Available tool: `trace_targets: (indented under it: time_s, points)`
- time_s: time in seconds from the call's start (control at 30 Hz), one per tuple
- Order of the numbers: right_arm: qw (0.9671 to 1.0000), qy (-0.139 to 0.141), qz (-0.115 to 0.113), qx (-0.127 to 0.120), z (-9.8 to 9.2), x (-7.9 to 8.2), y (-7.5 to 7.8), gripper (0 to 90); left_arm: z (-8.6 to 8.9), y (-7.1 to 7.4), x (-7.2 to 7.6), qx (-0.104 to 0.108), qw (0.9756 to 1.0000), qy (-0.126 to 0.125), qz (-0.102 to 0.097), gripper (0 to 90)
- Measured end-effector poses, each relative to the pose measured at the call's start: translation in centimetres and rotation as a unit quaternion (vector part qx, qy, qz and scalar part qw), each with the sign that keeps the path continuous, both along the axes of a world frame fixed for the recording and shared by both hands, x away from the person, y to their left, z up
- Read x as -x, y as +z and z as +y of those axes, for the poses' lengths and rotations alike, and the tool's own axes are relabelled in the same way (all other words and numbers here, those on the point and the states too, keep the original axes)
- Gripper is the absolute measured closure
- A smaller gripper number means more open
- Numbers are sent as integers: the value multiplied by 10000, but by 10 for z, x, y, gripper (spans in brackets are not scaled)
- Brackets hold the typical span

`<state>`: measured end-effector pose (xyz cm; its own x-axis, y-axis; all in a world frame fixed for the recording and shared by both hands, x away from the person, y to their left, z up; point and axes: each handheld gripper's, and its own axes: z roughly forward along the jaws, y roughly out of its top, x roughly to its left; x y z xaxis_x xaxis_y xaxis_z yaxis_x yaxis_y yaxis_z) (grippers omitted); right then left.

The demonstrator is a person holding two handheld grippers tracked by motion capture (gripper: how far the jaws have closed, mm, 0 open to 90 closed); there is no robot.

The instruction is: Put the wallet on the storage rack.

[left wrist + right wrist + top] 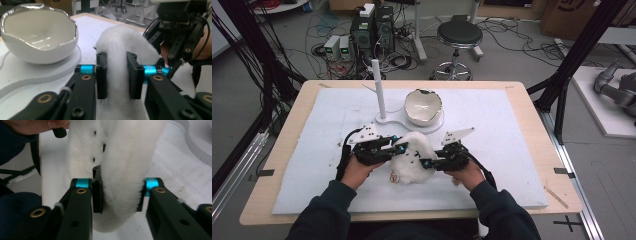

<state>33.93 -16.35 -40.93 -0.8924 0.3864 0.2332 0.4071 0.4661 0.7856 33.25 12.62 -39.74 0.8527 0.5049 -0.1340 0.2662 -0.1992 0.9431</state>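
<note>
A: Left gripper status?

B: Jaws pinch the plush, white fur squeezed between both pads. In the left gripper view the plush bulges above the jaws.

A: Right gripper?

B: Same, clamped on the plush from the other side. In its own view the fur fills the jaw gap; black dots show on it.

A: Where's the plush?

B: Near middle of the mat, between the two grippers, just ahead of the person's hands. Can't tell if it's lifted or touching the mat.

A: Around it?

B: Bowl, cracked-egg shape with a jagged silver rim, just behind on a white base. A white post stands upright on that base, left of the bowl. Stool on the floor beyond the table.
</note>
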Motion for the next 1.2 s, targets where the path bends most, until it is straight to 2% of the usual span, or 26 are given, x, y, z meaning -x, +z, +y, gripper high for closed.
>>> trace_targets:
  time_s: [0.03, 0.07, 0.17, 0.33, 0.37, 0.4, 0.43, 0.47, 0.53, 0.57, 0.6, 0.67, 0.73, 0.77, 0.87, 0.9, 0.93, 0.97, 1.03, 1.13, 1.2]
  points:
    - [9999, -5, -131, 4, -2, -1, 1, 733, 1, -1, -1, -48, 10000, 48, 51, 616]
    - [10000, -20, -78, 22, -3, 0, 2, 735, 3, -1, -2, -60, 9999, 85, 106, 573]
    - [9999, 31, -108, -12, -7, -1, 3, 741, 9, -3, -6, -32, 9997, 111, 210, 510]
    - [9995, 279, -121, -28, -7, 0, 5, 741, 11, -6, -8, 1, 9991, -204, 366, 490]
    - [9992, 360, -187, -20, -5, 1, 6, 741, 9, -7, -7, -65, 9987, -318, 382, 574]
    - [9990, 386, -211, -25, -5, 1, 7, 741, 7, -7, -6, -216, 9985, -407, 298, 650]
    - [9990, 386, -211, -25, -5, 1, 7, 741, 6, -8, -5, -385, 9980, -435, 230, 650]
    - [9992, 291, -264, -70, -7, 2, 9, 739, 5, -9, -5, -439, 9976, -475, 263, 732]
    - [9992, 147, -279, -237, -11, 0, 11, 727, 7, -7, -5, -273, 9980, -504, 258, 750]
    - [9988, 38, -361, -329, -13, -1, 13, 701, 8, -6, -5, -126, 9985, -480, 234, 755]
    - [9988, 38, -361, -329, -13, -1, 13, 701, 9, -4, -5, -21, 9988, -445, 223, 755]
    - [9977, -197, -365, -542, -17, -1, 15, 600, 11, -2, -4, 135, 9993, -328, 153, 761]
    - [9963, -412, -399, -638, -19, -3, 14, 478, 14, 1, -4, 319, 9992, -216, 86, 764]
    - [9953, -552, -345, -715, -21, -4, 11, 398, 17, 2, -4, 477, 9988, -129, 31, 764]
    - [9954, -527, -240, -764, -21, -5, 8, 389, 22, 4, -3, 738, 9972, 45, -121, 765]
    - [9957, -471, -168, -782, -19, -5, 7, 400, 23, 5, -3, 805, 9966, 84, -144, 765]
    - [9961, -389, -126, -786, -18, -5, 6, 469, 23, 4, -3, 857, 9962, 91, -132, 765]
    - [9964, -285, -182, -775, -17, -4, 6, 585, 23, 4, -3, 850, 9963, 67, -97, 764]
    - [9963, -182, -306, -780, -17, -1, 9, 708, 22, 2, -4, 817, 9966, 82, -38, 753]
    - [9950, -238, -399, -882, -23, -1, 13, 748, 20, 0, -5, 501, 9986, 172, 22, 634]
    - [9954, -203, -380, -855, -26, -1, 14, 751, 20, 1, -6, 452, 9987, 255, -2, 514]
